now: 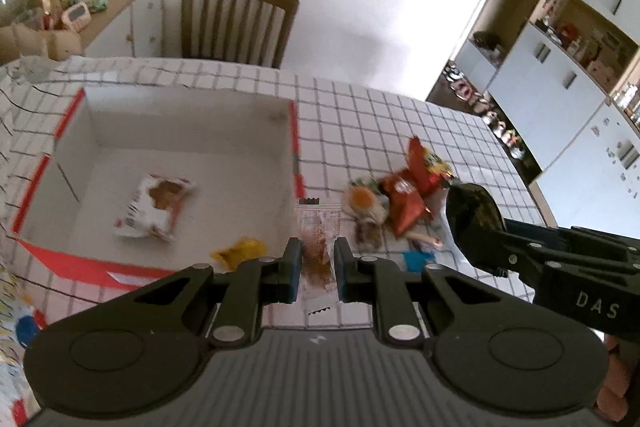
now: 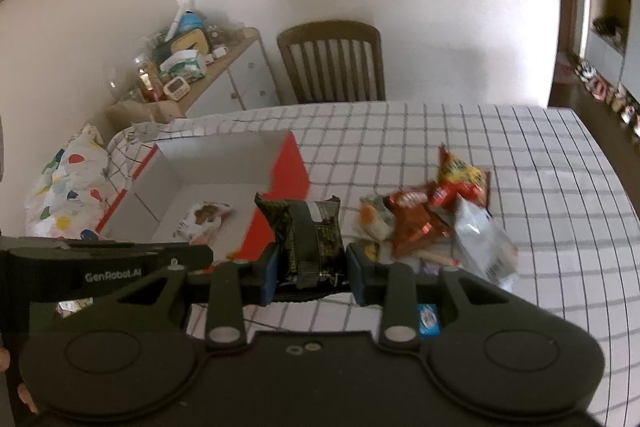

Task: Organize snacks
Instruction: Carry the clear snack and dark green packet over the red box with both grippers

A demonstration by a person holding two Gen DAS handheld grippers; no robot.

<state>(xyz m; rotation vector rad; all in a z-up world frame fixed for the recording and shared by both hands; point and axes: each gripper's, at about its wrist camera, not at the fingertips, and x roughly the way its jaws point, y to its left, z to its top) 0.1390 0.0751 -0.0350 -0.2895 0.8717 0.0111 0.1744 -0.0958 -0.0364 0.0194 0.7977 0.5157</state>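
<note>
The left claw is pinching a slim clear-wrapped brown snack bar, the right claw a dark green packet, both likely heading for the red-edged white cardboard box on the checked desk.

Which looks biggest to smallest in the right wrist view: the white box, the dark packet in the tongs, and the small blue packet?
1. White box, largest.
2. Dark packet, held in the right tongs; it sits nearest the camera, so it looks bigger than it is.
3. Small blue packet, smallest, partly hidden behind the tongs.
</note>
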